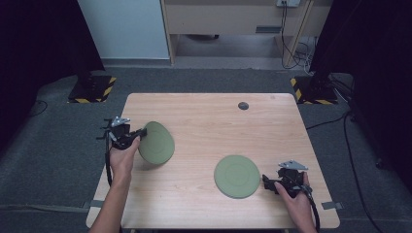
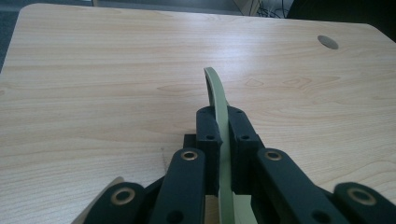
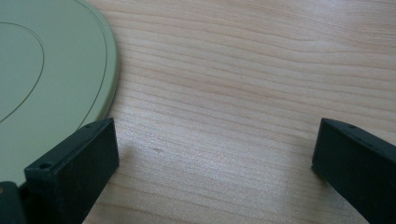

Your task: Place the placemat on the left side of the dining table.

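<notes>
Right gripper (image 1: 270,181), jaws apart, sits at the flat plate (image 1: 236,176) near the table's (image 1: 204,116) front edge — left gripper (image 1: 141,133) clamps the lifted plate (image 1: 156,142) by its rim, likely for stacking.

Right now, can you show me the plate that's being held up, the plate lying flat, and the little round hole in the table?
Held plate (image 1: 158,142): high view, middle of its face.
Flat plate (image 1: 236,175): high view, its centre.
Hole (image 1: 243,106): high view, its middle.
</notes>
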A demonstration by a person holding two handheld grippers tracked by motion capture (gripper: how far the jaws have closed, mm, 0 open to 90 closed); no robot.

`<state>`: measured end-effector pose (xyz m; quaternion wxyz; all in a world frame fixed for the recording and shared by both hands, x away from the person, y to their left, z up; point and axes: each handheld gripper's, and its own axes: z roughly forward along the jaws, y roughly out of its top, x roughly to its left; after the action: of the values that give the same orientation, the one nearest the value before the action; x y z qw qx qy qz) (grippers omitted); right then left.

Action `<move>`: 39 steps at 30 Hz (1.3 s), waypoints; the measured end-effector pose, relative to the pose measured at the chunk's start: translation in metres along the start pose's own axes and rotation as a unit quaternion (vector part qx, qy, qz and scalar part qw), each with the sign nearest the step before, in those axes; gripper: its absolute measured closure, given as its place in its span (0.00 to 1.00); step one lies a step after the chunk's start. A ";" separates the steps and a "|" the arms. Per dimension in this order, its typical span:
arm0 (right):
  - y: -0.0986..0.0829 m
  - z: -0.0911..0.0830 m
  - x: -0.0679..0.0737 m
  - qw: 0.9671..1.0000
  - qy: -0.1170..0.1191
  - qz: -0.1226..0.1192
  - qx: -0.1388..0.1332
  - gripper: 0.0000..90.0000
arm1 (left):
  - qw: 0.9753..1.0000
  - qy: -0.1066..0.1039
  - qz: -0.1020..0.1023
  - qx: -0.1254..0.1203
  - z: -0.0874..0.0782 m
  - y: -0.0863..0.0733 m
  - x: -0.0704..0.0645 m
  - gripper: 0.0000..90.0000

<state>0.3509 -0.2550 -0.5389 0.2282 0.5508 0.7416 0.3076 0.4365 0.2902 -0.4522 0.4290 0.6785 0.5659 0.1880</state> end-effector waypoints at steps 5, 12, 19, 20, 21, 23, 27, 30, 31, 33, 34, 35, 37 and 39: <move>0.000 0.000 0.000 1.000 0.000 0.000 0.000 0.01 | 1.000 0.001 -0.008 0.003 0.001 -0.005 0.008 0.94; 0.000 0.000 0.000 1.000 0.000 0.000 0.000 0.01 | 1.000 0.002 -0.015 0.006 0.002 -0.009 0.014 0.94; 0.000 0.000 0.000 1.000 0.000 0.000 0.000 0.01 | 1.000 0.005 -0.016 0.012 0.005 -0.012 0.020 0.94; 0.000 0.000 0.000 1.000 0.000 0.000 0.000 0.01 | 1.000 0.005 -0.016 0.013 0.005 -0.012 0.021 0.94; 0.000 0.000 0.000 1.000 0.000 0.000 0.000 0.01 | 1.000 0.005 -0.016 0.013 0.005 -0.013 0.021 0.94; 0.000 0.000 0.000 1.000 0.000 0.000 0.000 0.01 | 1.000 0.005 -0.018 0.013 0.006 -0.013 0.022 0.94; 0.000 0.000 0.000 1.000 0.000 0.000 0.000 0.01 | 1.000 0.007 -0.017 0.016 0.007 -0.014 0.024 0.94; 0.000 0.000 0.000 1.000 0.000 0.000 0.000 0.01 | 1.000 0.006 -0.019 0.017 0.008 -0.015 0.027 0.94; 0.000 0.000 0.000 1.000 0.000 0.000 0.000 0.01 | 1.000 0.007 -0.019 0.018 0.009 -0.016 0.027 0.94; 0.000 0.000 0.000 1.000 0.000 0.000 0.000 0.01 | 1.000 0.008 -0.019 0.019 0.009 -0.017 0.028 0.94; 0.000 0.000 0.000 1.000 0.000 0.001 0.000 0.01 | 1.000 0.009 -0.019 0.019 0.010 -0.017 0.029 0.94; 0.000 0.000 0.000 1.000 0.000 0.000 0.000 0.01 | 1.000 0.009 -0.021 0.019 0.010 -0.017 0.029 0.94; 0.000 0.000 0.000 1.000 0.000 0.000 0.000 0.01 | 1.000 0.009 -0.021 0.021 0.010 -0.018 0.030 0.94; 0.000 0.000 0.000 1.000 0.000 0.000 0.000 0.01 | 0.999 0.010 -0.023 0.021 0.011 -0.019 0.031 0.94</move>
<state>0.3508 -0.2551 -0.5389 0.2282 0.5507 0.7416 0.3077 0.4419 0.3150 -0.4804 0.4131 0.6724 0.5893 0.1730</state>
